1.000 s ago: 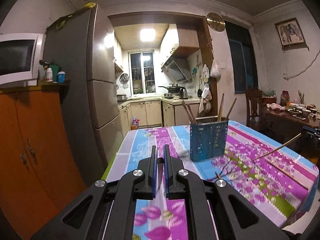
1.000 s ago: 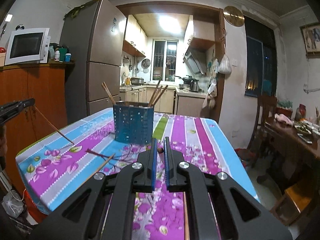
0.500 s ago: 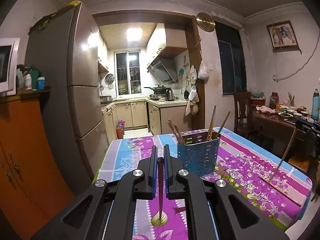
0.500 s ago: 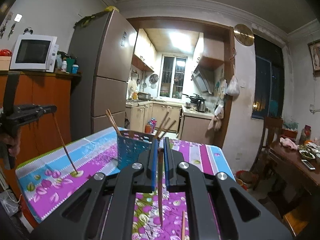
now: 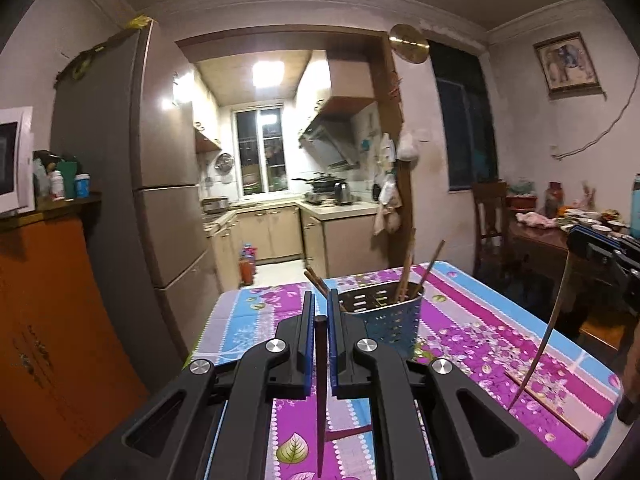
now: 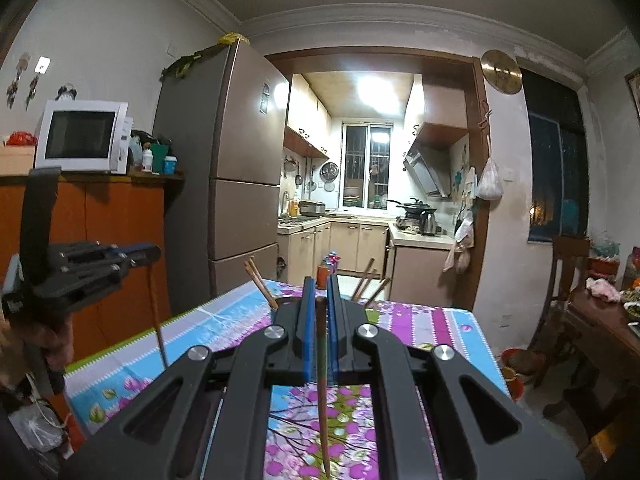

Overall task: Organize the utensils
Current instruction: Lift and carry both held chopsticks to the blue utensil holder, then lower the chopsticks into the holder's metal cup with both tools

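My left gripper [image 5: 320, 300] is shut on the top end of a dark chopstick [image 5: 320, 384], which hangs straight down above the floral tablecloth [image 5: 480, 344]. My right gripper [image 6: 319, 286] is shut on a second chopstick [image 6: 322, 384] that also hangs down. A blue perforated utensil holder [image 5: 394, 322] stands on the table just ahead and right of the left gripper, with several chopsticks [image 5: 408, 264] leaning in it. In the right wrist view the holder is mostly hidden behind the fingers; only its chopstick ends [image 6: 260, 284] show. Each gripper appears in the other's view: the right gripper [image 5: 596, 246] and the left gripper [image 6: 132, 254].
A loose chopstick [image 5: 548, 406] lies on the cloth near the table's right edge. A tall fridge [image 5: 120, 200] and an orange cabinet [image 5: 48, 320] stand left of the table. A wooden chair [image 5: 490, 224] and a laden side table [image 5: 540, 236] stand to the right. A hand [image 6: 52, 340] holds the left gripper.
Both grippers have risen above the table with their chopsticks. The sticks, slanting to the cloth a second ago, now hang nearly upright. The holder now sits lower in both views.
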The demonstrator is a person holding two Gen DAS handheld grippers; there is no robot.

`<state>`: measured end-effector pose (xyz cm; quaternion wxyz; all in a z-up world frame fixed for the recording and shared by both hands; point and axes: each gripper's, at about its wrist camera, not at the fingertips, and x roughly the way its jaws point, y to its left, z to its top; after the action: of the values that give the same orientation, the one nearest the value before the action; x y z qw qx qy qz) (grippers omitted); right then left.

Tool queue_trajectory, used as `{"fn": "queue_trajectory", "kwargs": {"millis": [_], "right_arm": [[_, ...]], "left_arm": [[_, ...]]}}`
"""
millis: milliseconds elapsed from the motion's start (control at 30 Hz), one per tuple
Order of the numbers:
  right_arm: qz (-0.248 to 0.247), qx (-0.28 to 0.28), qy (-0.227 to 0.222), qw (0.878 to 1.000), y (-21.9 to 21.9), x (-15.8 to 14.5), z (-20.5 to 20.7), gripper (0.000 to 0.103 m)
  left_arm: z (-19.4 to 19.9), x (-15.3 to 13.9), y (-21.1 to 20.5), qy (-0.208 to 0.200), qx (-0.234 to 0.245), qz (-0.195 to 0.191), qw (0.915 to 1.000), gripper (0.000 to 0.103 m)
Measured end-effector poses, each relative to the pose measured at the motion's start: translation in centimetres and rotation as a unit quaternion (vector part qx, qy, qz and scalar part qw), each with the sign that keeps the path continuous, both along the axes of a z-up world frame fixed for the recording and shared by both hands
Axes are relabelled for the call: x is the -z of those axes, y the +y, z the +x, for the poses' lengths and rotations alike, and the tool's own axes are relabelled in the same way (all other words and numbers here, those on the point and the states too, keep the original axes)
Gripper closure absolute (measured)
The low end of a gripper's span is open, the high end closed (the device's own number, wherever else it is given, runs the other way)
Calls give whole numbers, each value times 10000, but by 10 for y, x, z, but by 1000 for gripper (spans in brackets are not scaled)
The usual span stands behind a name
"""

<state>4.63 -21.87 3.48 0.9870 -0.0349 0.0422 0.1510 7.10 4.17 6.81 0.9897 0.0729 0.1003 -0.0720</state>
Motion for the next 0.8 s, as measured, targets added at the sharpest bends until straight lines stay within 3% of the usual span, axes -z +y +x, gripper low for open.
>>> {"fn": "queue_trajectory", "kwargs": {"millis": [200, 500, 800], "right_arm": [[152, -105, 149, 9997, 7, -9, 8, 98], [319, -193, 395, 9985, 10, -15, 20, 98], [382, -272, 468, 9978, 14, -36, 50, 98]], "left_arm": [[0, -4, -24, -196, -439, 349, 9982, 96], [-8, -4, -46, -490, -705, 787, 9932, 96], [-2, -9, -53, -583, -717, 863, 9920, 96]]}}
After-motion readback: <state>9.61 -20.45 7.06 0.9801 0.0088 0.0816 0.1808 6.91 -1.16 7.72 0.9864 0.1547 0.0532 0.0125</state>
